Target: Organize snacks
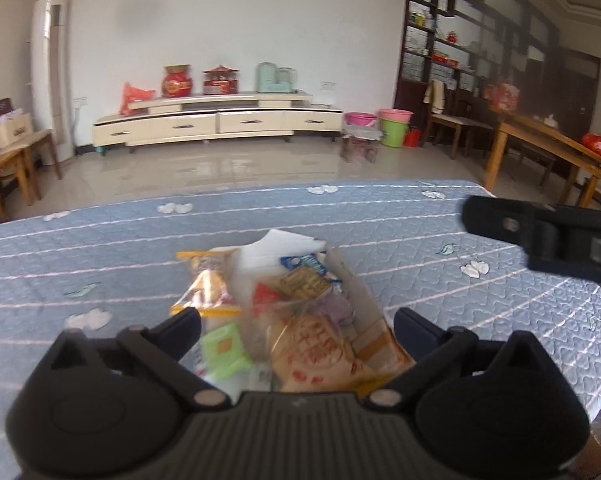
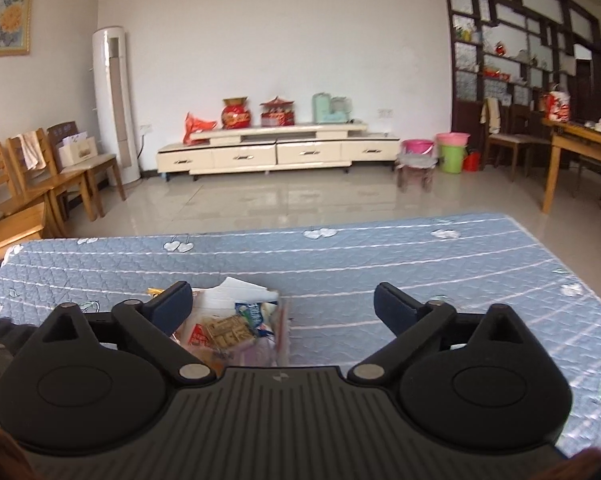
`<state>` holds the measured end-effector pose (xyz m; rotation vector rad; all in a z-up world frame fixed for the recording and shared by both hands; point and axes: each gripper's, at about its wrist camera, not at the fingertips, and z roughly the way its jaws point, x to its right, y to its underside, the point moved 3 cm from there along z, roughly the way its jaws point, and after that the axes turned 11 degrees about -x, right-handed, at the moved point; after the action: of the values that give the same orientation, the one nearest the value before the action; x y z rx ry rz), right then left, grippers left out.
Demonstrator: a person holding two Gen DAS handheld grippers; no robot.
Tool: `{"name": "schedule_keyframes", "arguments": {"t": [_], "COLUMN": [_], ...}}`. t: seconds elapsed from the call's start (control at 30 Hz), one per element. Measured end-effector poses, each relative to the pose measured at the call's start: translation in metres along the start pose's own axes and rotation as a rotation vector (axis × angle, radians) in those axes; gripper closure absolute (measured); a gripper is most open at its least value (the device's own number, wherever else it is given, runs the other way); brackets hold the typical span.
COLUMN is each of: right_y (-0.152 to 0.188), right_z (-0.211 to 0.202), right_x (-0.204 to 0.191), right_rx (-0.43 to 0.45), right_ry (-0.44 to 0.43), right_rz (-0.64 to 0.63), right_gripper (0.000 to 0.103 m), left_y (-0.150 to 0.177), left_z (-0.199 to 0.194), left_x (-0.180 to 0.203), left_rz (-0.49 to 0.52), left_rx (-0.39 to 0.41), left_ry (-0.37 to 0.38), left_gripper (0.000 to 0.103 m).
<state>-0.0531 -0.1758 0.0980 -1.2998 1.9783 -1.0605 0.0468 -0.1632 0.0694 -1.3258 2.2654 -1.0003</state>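
A small open box [image 1: 288,240] stands on the blue quilted cover, filled with wrapped snacks. Among them are a yellow-edged packet [image 1: 206,284], a green packet [image 1: 224,346], an orange pastry packet [image 1: 312,354] and a cracker packet [image 1: 304,284]. My left gripper [image 1: 296,322] hangs open just over the near end of the box, and nothing is pinched between its fingers. My right gripper [image 2: 284,302] is open and empty, to the right of the box [image 2: 240,288] and above the cover. In the left wrist view the right gripper [image 1: 540,236] shows at the right edge.
The blue quilted cover [image 1: 100,248] spreads wide on both sides of the box, with its far edge beyond. Past it lie a tiled floor, wooden chairs [image 2: 40,184] on the left, a wooden table [image 1: 540,140] on the right and a cream cabinet [image 2: 276,152] at the wall.
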Motion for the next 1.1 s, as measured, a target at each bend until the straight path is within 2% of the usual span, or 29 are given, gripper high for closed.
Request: {"name": "schedule_keyframes", "arguments": {"t": [0.23, 0.37, 0.43, 0.6, 0.7, 0.93, 1.1], "right_y": [0.033, 0.058, 0.072, 0.093, 0.102, 0.112, 0.114], "right_z": [-0.052, -0.064, -0.065, -0.066, -0.066, -0.066, -0.063], "right_x": [0.009, 0.004, 0.003, -0.004, -0.009, -0.017, -0.022], "right_rx": [-0.021, -0.056, -0.089, -0.142, -0.162, -0.182, -0.196], "right_ry": [0.034, 0.031, 0.028, 0.023, 0.018, 0.011, 0.002], "right_rz": [-0.011, -0.023, -0.037, -0.04, -0.041, -0.056, -0.069], "right_gripper": [0.0, 0.0, 0.0, 0.0, 0.0, 0.0, 0.0], "left_y": [0.029, 0.049, 0.058, 0.078, 0.085, 0.097, 0.103], "left_z": [-0.032, -0.037, -0.036, -0.036, -0.038, -0.041, -0.039], "left_x": [-0.003, -0.005, -0.006, 0.001, 0.001, -0.01, -0.01], "left_rz": [-0.024, -0.034, -0.05, 0.025, 0.042, -0.081, -0.089], "left_rx": [-0.029, -0.049, -0.071, -0.094, -0.118, -0.121, -0.138], "left_ry": [-0.092, -0.13, -0.172, -0.291, -0.276, -0.109, -0.142], "left_gripper": [0.001, 0.001, 0.001, 0.001, 0.001, 0.001, 0.001]}}
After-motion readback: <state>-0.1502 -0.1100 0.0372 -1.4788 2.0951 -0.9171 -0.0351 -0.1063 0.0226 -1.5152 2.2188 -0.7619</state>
